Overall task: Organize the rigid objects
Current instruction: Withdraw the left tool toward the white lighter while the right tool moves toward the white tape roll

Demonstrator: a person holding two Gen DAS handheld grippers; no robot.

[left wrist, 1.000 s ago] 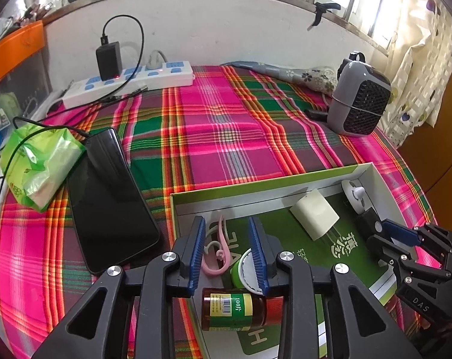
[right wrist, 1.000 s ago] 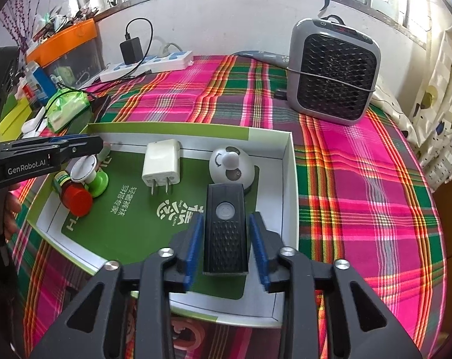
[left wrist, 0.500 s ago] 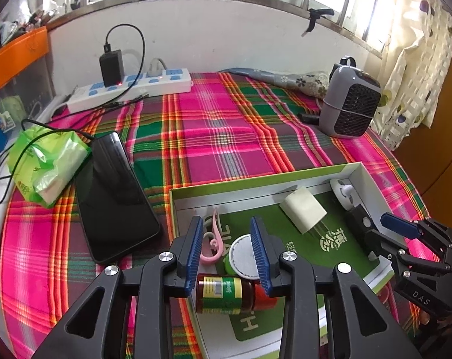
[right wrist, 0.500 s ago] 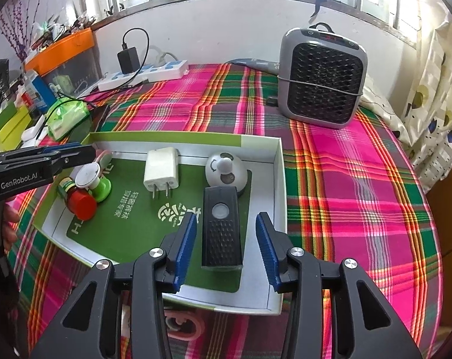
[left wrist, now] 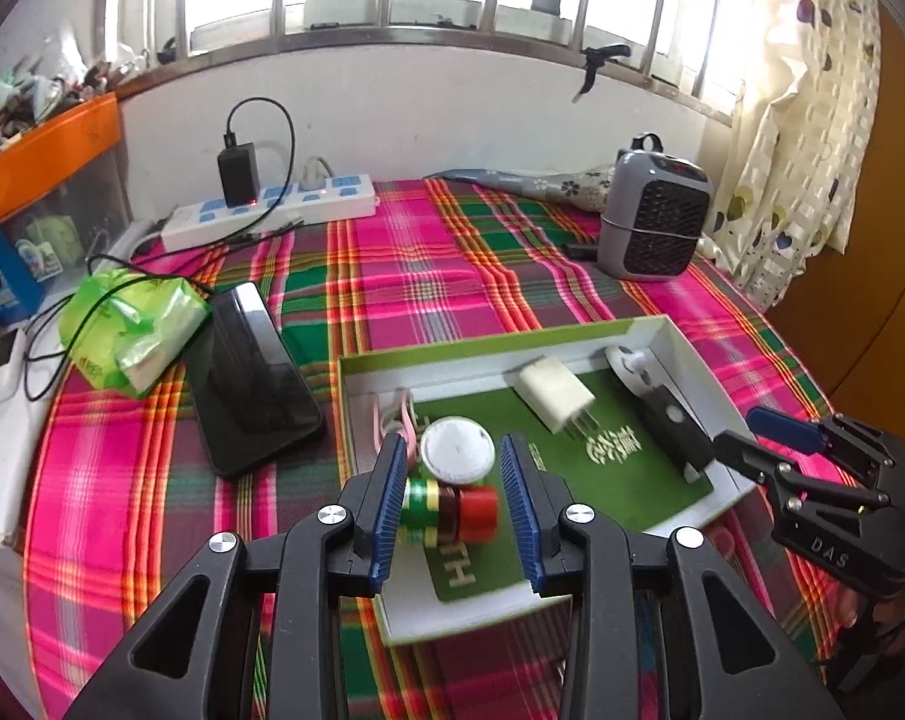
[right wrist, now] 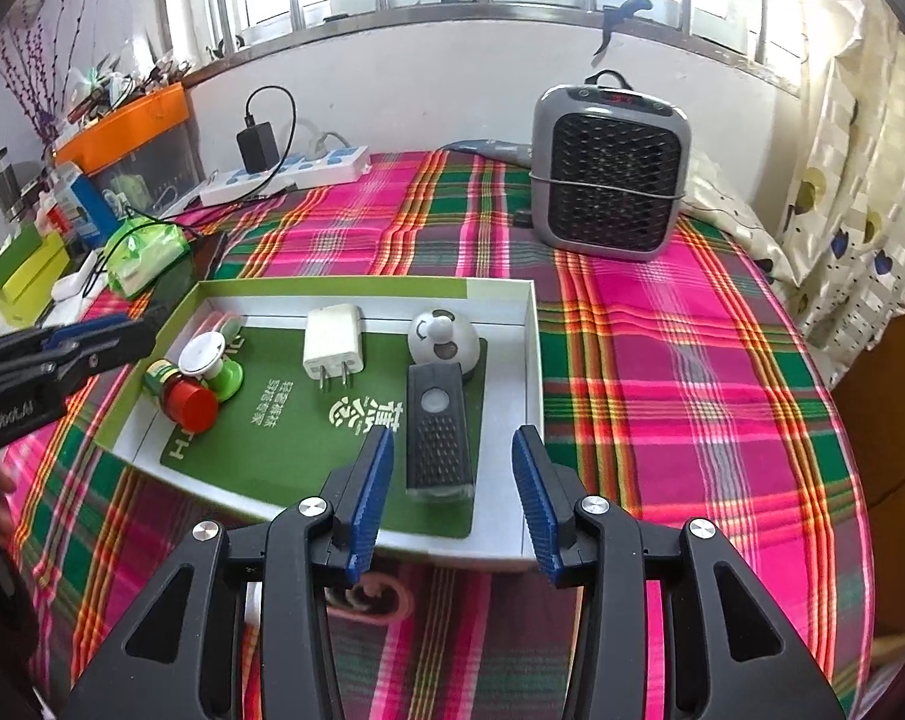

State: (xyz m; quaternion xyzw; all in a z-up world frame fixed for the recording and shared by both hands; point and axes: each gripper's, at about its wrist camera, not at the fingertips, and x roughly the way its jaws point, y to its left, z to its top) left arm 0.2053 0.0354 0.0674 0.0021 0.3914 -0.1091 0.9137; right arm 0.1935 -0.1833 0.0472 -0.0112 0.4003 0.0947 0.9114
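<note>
Left wrist view: the left gripper (left wrist: 455, 501) hangs over the near left corner of the box (left wrist: 701, 363), jaws spread, clasping nothing.
Small jar (left wrist: 452, 507): lies on its side between the spread jaws in this view; whether it touches the left pad is unclear. Red cap to the right, green and yellow label to the left.
White-lidded green pot (left wrist: 457, 447): just beyond the jar, touching or nearly so.
Pink clip (left wrist: 399, 420): in the box's far left corner.
Right wrist view: the right gripper (right wrist: 452, 498) is wide open over the near edge of the box, empty.
Black remote (right wrist: 437, 441): flat on the green liner, lengthwise between the jaws, clear of both pads.
White charger plug (right wrist: 332, 343): mid box, prongs pointing near.
Round white gadget (right wrist: 443, 337): just beyond the remote's far end.
Outside the box: a black phone (left wrist: 249, 381) and green tissue pack (left wrist: 129, 333) to the left, a grey heater (right wrist: 611, 171) far right, a power strip (left wrist: 272, 210) by the wall, all on the plaid cloth (right wrist: 662, 360).
</note>
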